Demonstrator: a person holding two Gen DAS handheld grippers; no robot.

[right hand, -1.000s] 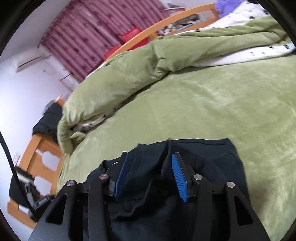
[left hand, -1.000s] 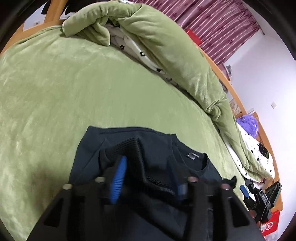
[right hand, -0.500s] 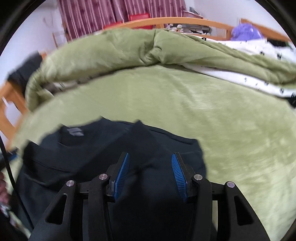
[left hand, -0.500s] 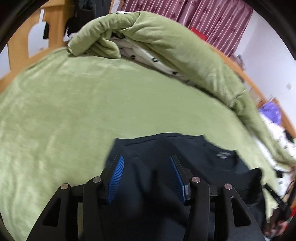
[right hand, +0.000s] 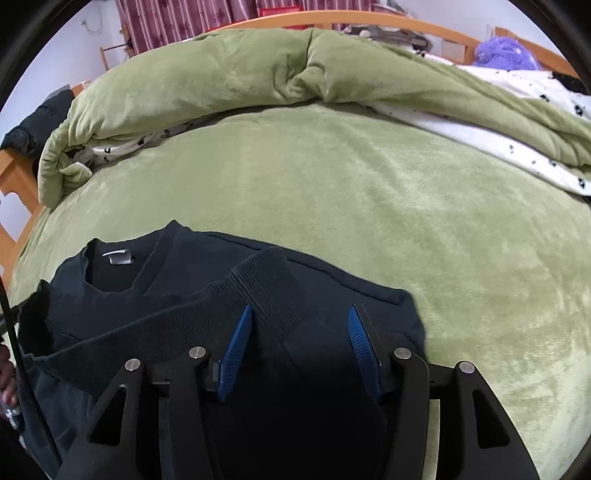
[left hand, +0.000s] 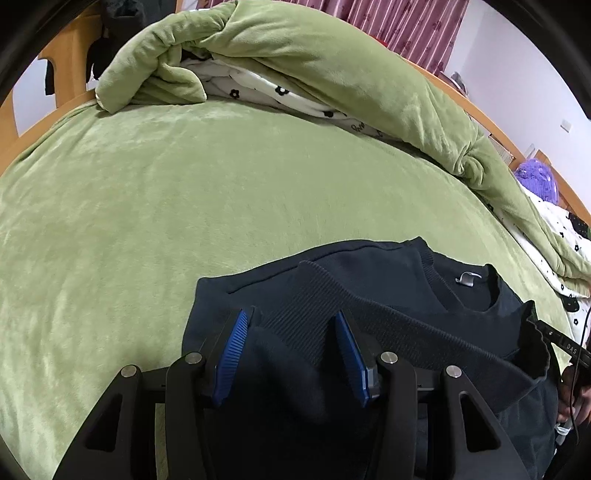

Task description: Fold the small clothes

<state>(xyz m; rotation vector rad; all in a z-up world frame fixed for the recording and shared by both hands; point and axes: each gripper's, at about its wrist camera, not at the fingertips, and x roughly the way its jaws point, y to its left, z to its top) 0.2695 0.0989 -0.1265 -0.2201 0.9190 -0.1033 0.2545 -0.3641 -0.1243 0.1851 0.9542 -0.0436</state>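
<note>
A wide bed covered in plush, short-piled green fleece (left hand: 155,206) fills both views, with a bulky rolled green quilt lined in white flower-print cloth (left hand: 332,74) heaped along its far edge. The left wrist view alone shows a tall wooden bedpost (left hand: 70,62) with dark cloth hung on it; the right wrist view alone shows the curved orange-wood rail (right hand: 332,16) and the striped maroon curtain (right hand: 177,20) behind it. A fuzzy purple bundle (right hand: 506,53) sits at the far corner. Near the cameras, flat on the fleece, lies the dark navy sweatshirt (left hand: 369,273), its ribbed hem folded up toward the round collar and grey neck label (right hand: 118,256). The left tongs (left hand: 291,343) stand part open over the ribbed band, blue pads clear of the cloth. The right tongs (right hand: 299,339) are opening, with the folded fabric lying between the pads, unpinched.
</note>
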